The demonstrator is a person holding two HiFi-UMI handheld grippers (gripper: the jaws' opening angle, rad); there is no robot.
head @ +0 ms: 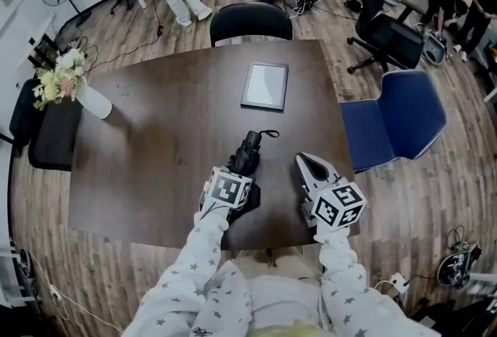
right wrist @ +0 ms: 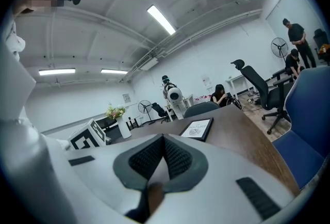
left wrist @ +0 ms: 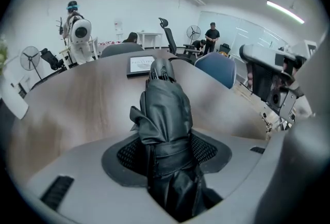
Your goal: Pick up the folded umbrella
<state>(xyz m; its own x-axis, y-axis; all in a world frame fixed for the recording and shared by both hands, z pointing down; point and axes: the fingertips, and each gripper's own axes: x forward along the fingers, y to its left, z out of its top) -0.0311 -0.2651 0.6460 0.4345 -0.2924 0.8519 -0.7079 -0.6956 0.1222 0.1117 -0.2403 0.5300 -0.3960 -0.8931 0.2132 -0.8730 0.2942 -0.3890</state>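
Dark wooden table (head: 171, 118) in an open-plan office, umbrella gripped near its front edge
Left claw (head: 242, 176) clenched on the black folded umbrella (head: 248, 151); right claw (head: 309, 163) pressed together, empty, just beside. A framed card (head: 265, 85) lies mid-table, a vase of flowers (head: 66, 83) at the left edge; blue chair (head: 396, 122) and plank floor (head: 435, 188) alongside

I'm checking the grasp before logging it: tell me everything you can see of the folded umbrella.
The folded umbrella is black, with glossy, creased fabric bound by a wrap strap, and a thin wrist loop at its far end. It points away across the brown table toward the picture frame, clamped between the pads of the left hand-held gripper.
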